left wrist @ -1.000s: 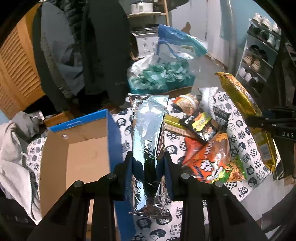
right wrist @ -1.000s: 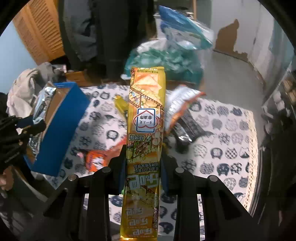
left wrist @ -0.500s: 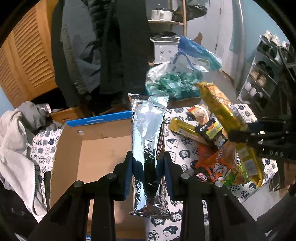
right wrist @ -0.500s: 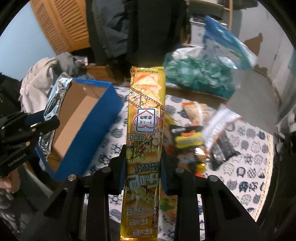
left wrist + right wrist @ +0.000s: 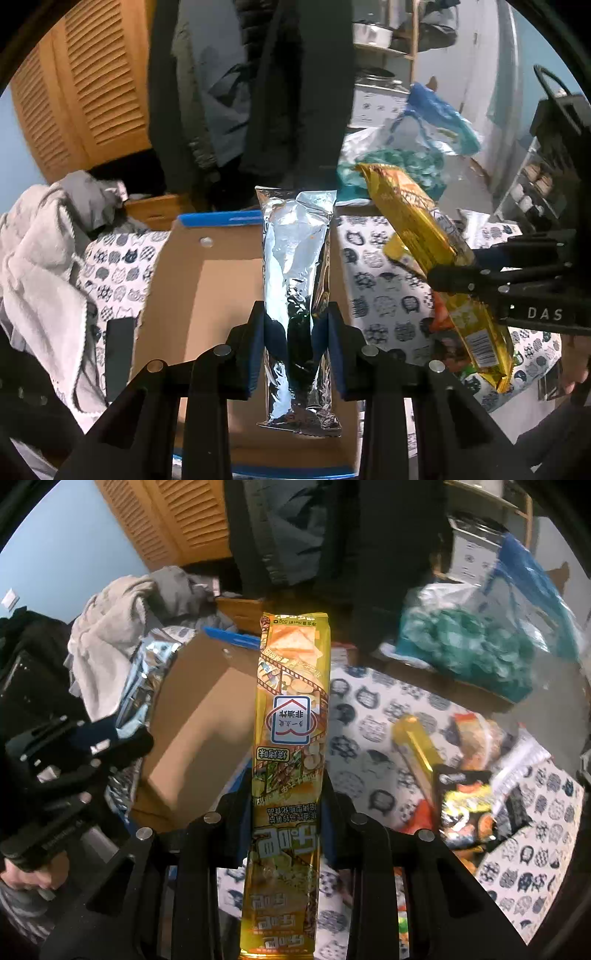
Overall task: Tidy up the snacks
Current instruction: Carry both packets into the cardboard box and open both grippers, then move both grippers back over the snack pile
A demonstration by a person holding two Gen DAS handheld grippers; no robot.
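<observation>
Box (image 5: 207,295) and packets are what the next move turns on: the open cardboard box with the blue rim sits toward the left edge of the cat-print tablecloth (image 5: 373,280), and the left gripper (image 5: 295,328) hangs right over its bare floor, pads pinching a silver foil packet (image 5: 295,266) low on its length. That packet's long axis runs straight out along the fingers, toward the box's far blue edge. The right gripper (image 5: 288,801) is likewise clamped on a long yellow snack packet (image 5: 291,709), also lying along its fingers; from the right wrist view the box (image 5: 199,716) lies just left of that packet, so it is beside the box rather than above it. By my reading the left hand is the nearer one and should let go first. Counting: one box, nothing visible inside it; two packets held, one per gripper; on the cloth toward its right edge a loose heap with one gold bar packet (image 5: 415,742), one black-and-yellow bag (image 5: 463,805) and some orange ones I cannot count reliably.
</observation>
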